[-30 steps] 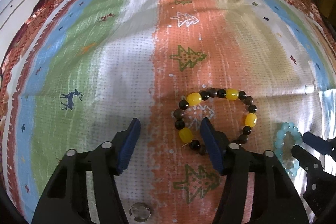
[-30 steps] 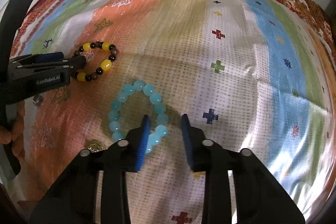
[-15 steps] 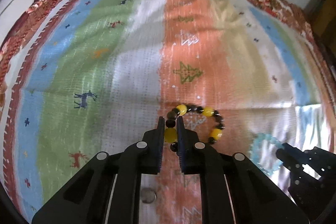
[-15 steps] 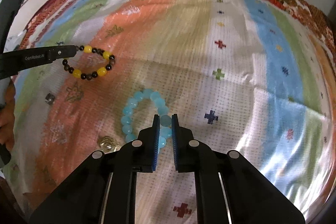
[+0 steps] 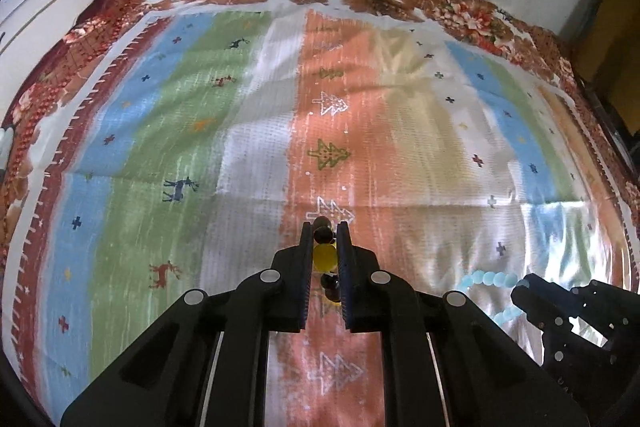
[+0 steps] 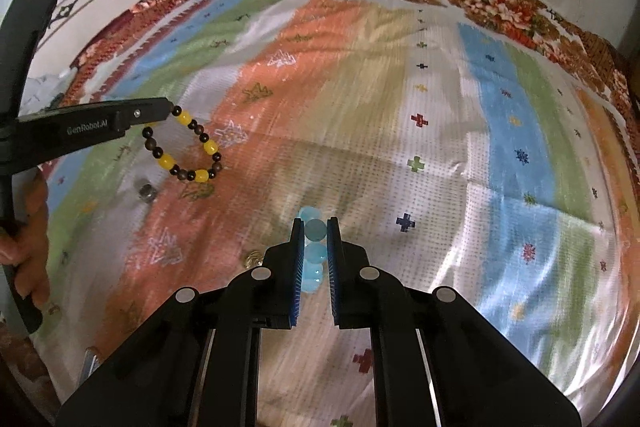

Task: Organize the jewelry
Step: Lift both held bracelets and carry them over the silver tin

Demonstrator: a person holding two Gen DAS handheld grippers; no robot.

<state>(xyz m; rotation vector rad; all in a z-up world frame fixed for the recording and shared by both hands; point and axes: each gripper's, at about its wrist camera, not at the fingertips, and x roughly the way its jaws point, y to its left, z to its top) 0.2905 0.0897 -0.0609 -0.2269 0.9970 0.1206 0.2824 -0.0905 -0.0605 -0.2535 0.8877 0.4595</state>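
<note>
- Yellow-and-dark bead bracelet (image 6: 182,147): pinched by a few beads in the left hand-held gripper (image 5: 325,247), hanging clear above the orange stripe of the bed cover (image 5: 280,107), toward its near edge.
- Pale blue bead bracelet (image 6: 313,251): clamped in the right hand-held gripper (image 6: 314,251), likewise off the cover.
- Risk, in my judgement: each grip is on round, smooth beads; a swing could slip them free.
- Count: two bracelets, two grippers, two small loose trinkets (image 6: 146,190) on the cover.

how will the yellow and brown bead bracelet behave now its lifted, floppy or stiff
Probably floppy: the yellow and brown bead bracelet hangs as a loose loop from the left gripper, pinched at a few beads. It may swing. The round, glossy beads could slip between the pads.
</note>
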